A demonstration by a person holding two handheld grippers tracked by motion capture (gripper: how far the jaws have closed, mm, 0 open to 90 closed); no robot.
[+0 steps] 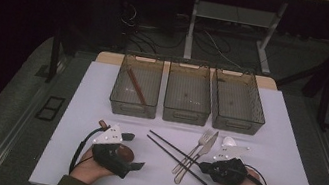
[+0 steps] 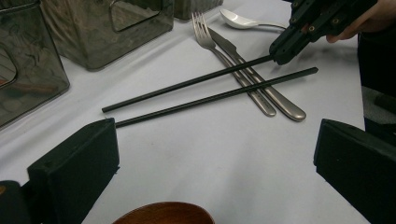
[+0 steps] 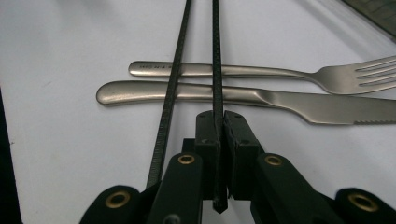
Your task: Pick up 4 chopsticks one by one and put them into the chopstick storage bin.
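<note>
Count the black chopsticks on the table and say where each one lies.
2. One chopstick is clamped in the right claw, crossing the fork and knife. The other chopstick lies loose beside it on the white table, also across both handles.

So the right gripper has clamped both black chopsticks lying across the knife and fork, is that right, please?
Not quite: the right gripper is shut on one chopstick only. The other chopstick lies free beside its jaws, across the knife and fork, as the right gripper view shows.

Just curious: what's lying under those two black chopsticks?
Both black chopsticks cross over the handles of a fork and a knife. The handle strips beneath them are covered.
</note>
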